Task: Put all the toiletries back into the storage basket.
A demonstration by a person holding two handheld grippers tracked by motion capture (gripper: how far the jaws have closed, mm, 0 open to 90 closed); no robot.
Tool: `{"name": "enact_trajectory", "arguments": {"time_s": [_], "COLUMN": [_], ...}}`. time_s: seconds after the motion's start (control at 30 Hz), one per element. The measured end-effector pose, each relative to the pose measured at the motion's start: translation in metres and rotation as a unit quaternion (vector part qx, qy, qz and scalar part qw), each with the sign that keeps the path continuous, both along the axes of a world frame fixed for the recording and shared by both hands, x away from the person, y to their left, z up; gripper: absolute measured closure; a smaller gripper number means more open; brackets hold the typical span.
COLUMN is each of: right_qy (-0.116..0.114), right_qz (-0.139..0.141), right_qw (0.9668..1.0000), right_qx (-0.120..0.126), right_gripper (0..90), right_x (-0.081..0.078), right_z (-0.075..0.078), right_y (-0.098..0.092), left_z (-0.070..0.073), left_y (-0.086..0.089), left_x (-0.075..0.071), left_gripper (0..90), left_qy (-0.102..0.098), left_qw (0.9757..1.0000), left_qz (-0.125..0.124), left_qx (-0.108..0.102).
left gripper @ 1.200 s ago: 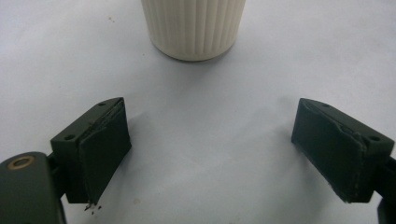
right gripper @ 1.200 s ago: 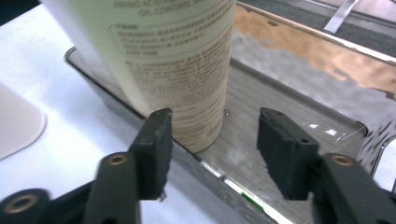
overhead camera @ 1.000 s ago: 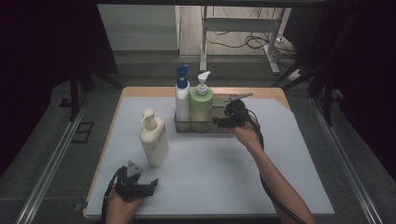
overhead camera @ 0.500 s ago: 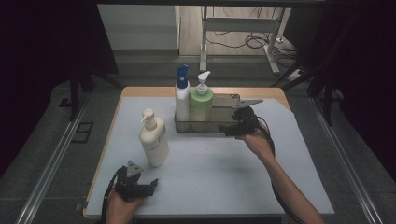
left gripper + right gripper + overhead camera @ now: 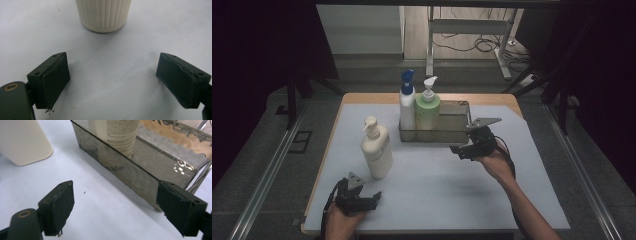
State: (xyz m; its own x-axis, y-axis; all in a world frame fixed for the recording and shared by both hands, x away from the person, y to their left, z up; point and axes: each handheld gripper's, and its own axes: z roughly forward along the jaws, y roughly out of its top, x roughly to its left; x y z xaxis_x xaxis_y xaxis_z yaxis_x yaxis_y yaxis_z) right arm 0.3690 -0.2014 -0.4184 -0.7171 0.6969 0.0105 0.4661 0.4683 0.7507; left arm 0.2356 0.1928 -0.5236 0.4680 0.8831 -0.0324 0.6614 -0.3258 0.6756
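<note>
Cream pump bottle (image 5: 376,152) upright on the worktop (image 5: 437,195), left of the metal tray (image 5: 437,135). Right tool (image 5: 458,150) just opened wide, empty; left tool (image 5: 362,190) apart, empty, near the bottle. Risk: toppling it with a glancing, off-centre grab.

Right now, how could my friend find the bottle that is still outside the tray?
Start at the shiny metal tray near the far edge of the table. Move left and toward the person, and you reach a cream bottle standing alone on the white cover. The blue-capped bottle and the green bottle stand inside the tray; this one is ribbed, cream and outside it.
</note>
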Motion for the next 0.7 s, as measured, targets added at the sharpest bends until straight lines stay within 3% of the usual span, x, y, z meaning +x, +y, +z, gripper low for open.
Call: {"name": "enact_trajectory", "arguments": {"time_s": [0.27, 0.5, 0.7], "right_qy": [-0.007, -0.011, -0.014], "right_qz": [0.002, -0.013, -0.023], "right_qw": [1.0000, 0.9998, 0.9996], "right_qx": [-0.003, -0.011, -0.012], "right_gripper": [11.2, 1.4, 0.0], "right_x": [-0.018, -0.032, -0.047], "right_z": [-0.003, -0.011, -0.020], "right_y": [-0.016, -0.029, -0.040], "left_z": [0.000, 0.000, 0.000], "left_y": [0.000, 0.000, 0.000], "left_x": [0.000, 0.000, 0.000], "left_gripper": [10.9, 10.9, 10.9], "left_qy": [0.000, 0.000, 0.000], "left_qw": [1.0000, 1.0000, 1.0000], "left_qz": [0.000, 0.000, 0.000], "left_qx": [0.000, 0.000, 0.000]}}
